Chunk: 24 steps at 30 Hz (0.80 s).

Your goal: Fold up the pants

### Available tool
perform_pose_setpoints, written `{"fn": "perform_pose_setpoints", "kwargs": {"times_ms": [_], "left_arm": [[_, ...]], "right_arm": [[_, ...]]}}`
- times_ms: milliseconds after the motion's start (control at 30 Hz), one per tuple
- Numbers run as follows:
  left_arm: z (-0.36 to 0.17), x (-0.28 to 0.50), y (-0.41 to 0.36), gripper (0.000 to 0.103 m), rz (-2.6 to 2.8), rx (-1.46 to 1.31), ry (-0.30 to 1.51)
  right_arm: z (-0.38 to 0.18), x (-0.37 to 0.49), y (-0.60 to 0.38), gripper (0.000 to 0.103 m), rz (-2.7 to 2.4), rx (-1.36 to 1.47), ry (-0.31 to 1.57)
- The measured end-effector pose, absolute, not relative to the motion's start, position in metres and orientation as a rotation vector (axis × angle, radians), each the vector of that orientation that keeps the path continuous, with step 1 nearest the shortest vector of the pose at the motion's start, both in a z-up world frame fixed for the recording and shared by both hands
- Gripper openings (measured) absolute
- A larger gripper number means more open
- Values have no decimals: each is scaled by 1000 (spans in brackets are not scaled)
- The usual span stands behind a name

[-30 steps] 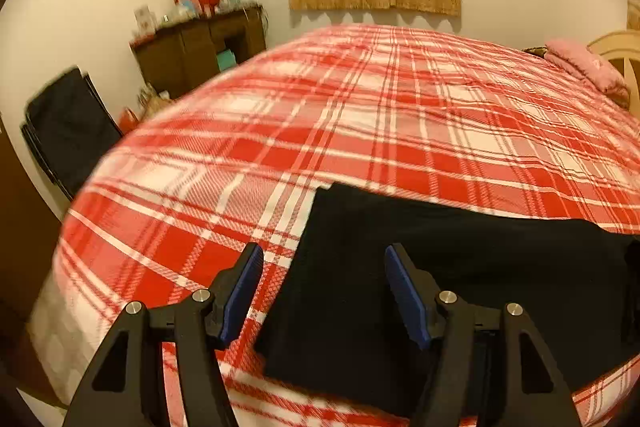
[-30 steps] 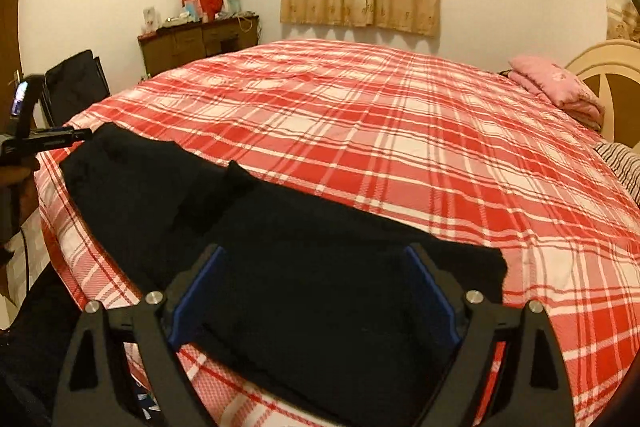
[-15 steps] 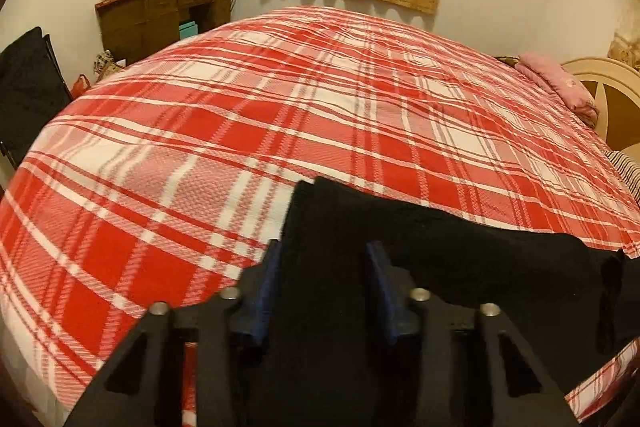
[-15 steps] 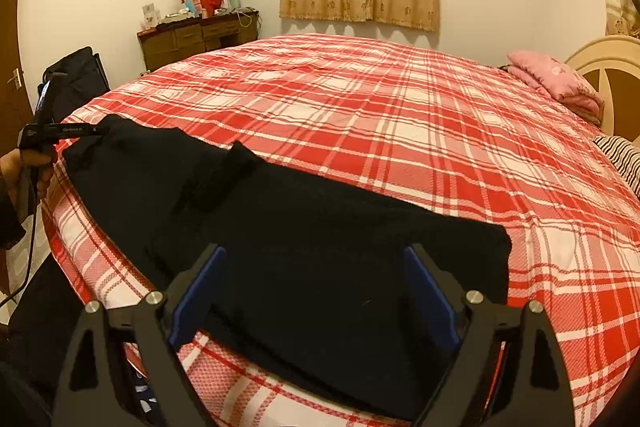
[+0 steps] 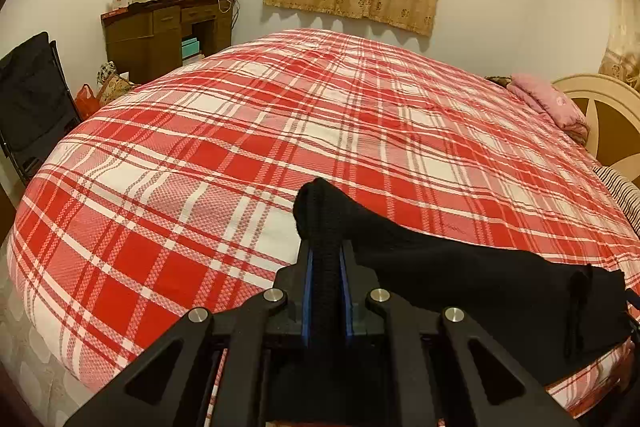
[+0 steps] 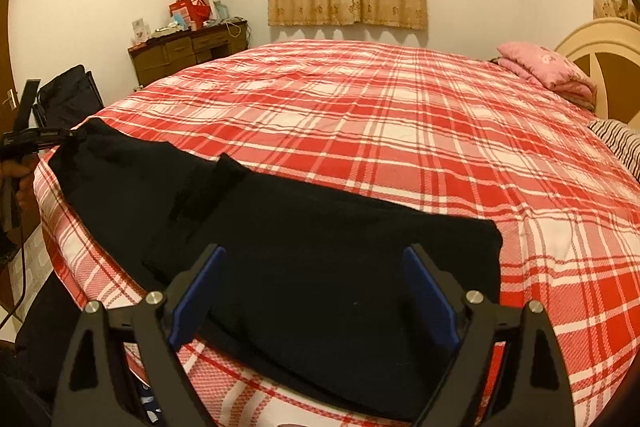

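Black pants (image 6: 280,211) lie flat along the near edge of a red plaid bed (image 6: 400,147). In the left wrist view my left gripper (image 5: 325,255) is closing its jaws on the pants' left end (image 5: 320,203), with the blue pads pressing a bunched ridge of black cloth that stands up off the cover. The rest of the pants (image 5: 480,279) trails away to the right. The right wrist view shows that left gripper (image 6: 74,135) at the far left end. My right gripper (image 6: 316,255) hovers wide open over the right end, with nothing gripped.
A brown desk (image 5: 168,35) with boxes stands at the back left, and a black folding chair (image 5: 32,99) is beside it. Pink bedding (image 5: 548,103) and a cream headboard (image 5: 600,115) are at the far right. A person's hand (image 6: 20,183) holds the left gripper.
The left gripper's jaws went from wide apart to pinching the pants' end, which now stands bunched and raised. The right gripper stayed where it was, open.
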<state>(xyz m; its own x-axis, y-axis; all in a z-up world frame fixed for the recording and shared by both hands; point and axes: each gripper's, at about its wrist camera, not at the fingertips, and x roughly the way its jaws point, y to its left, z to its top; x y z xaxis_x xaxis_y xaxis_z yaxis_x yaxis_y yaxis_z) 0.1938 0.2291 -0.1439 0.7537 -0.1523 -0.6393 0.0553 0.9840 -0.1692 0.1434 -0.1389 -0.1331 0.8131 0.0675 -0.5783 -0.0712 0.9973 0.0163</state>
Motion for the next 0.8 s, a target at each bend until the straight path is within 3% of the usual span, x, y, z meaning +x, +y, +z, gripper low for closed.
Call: {"fn": "perform_pose_setpoints", "kwargs": {"times_ms": [267,800], "left_arm": [[-112,179,219,11,-214,-277,633],[-65,149,119,10,-422,-390,616]], "right_arm": [[-130,141,-143,92,61,14,605],[-118,136,-156,92,40,59,553]]}}
